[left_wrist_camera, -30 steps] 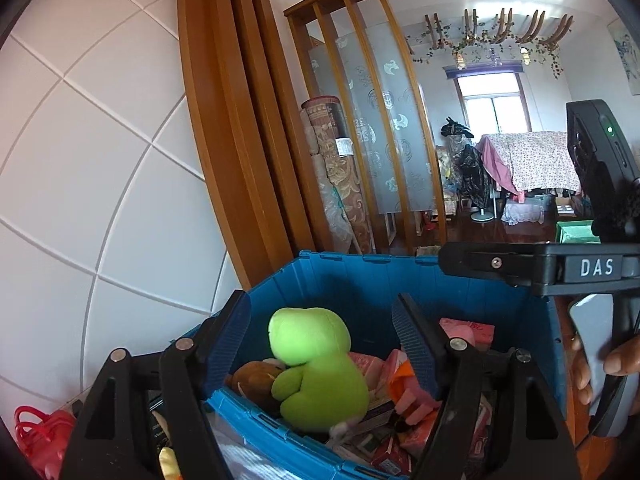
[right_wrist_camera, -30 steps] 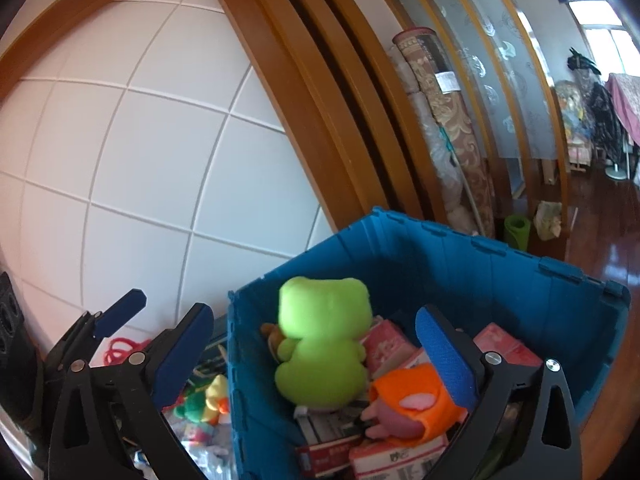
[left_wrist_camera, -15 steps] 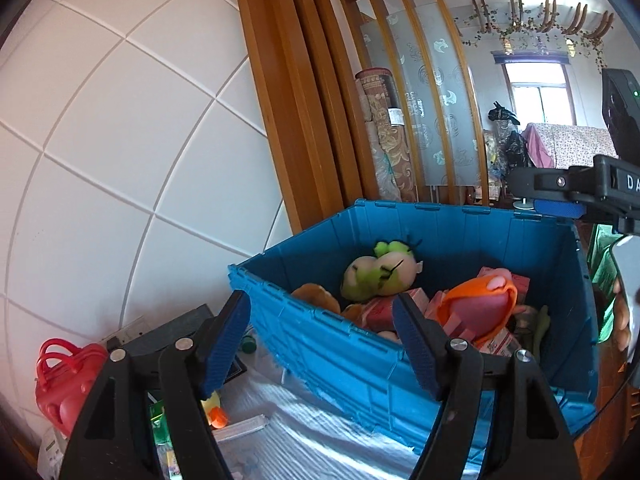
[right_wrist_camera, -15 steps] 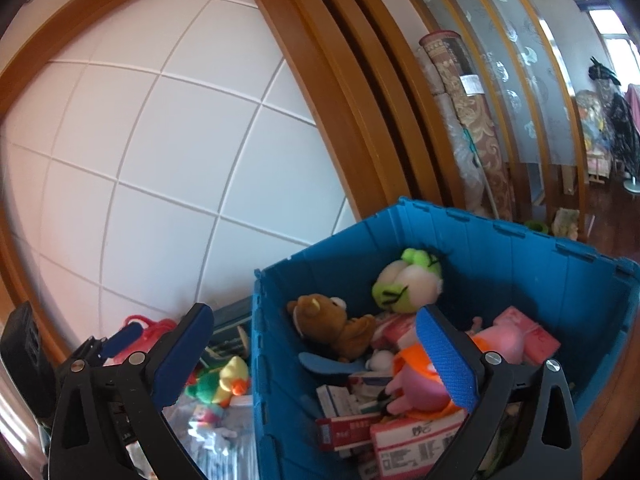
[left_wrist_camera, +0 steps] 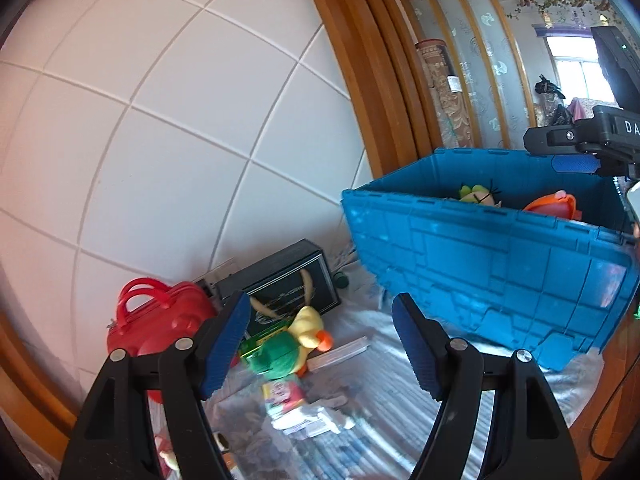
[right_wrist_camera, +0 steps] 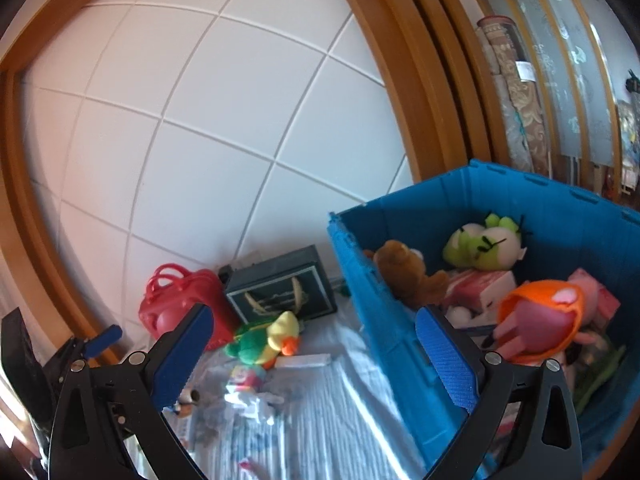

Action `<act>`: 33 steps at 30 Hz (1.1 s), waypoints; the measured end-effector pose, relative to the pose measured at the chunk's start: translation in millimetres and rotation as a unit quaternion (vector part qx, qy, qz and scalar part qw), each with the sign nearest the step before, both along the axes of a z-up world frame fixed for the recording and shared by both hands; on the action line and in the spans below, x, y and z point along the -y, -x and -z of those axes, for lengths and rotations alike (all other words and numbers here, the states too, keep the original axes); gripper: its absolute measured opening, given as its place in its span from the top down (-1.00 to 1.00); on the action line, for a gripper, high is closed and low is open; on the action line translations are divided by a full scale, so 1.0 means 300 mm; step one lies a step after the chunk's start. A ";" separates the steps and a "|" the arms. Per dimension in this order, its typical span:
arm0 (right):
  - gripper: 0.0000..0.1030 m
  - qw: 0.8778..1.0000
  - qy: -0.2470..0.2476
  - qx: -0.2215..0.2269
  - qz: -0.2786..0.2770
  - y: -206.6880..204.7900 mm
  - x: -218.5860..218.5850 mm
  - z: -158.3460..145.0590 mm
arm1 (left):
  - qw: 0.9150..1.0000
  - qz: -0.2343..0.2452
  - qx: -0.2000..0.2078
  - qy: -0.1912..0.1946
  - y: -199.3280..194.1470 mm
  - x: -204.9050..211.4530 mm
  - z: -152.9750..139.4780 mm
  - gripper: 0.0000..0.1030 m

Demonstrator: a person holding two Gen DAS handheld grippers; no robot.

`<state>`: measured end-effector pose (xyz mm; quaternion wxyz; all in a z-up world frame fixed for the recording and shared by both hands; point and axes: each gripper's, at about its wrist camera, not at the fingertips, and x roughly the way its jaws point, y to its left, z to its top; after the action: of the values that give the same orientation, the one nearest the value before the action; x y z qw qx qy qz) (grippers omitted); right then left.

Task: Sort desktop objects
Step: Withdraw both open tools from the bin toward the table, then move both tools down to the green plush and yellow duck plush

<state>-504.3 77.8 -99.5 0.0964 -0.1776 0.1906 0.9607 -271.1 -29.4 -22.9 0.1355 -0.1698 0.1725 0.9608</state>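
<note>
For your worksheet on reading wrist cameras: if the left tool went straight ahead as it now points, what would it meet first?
Probably the duck plush, which lies between the open left tool's fingers; depth is uncertain.

White letters "DA" are showing on the black body of the right tongs (left_wrist_camera: 576, 166) at the right edge of the left wrist view, where the frame is cutting the word off. Printing on the small packet (left_wrist_camera: 282, 394) lying on the tabletop is too blurred to read.
</note>
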 end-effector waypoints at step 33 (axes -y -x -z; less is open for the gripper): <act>-0.99 0.977 0.014 0.162 -0.142 0.868 0.111 0.496 | 0.983 -0.111 0.145 -0.017 0.604 0.281 0.461 -0.42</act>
<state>-764.6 44.5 -248.2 -0.0135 -0.3572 0.1587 0.9204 -452.1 -113.8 -161.1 0.0547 -0.3233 0.1149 0.9377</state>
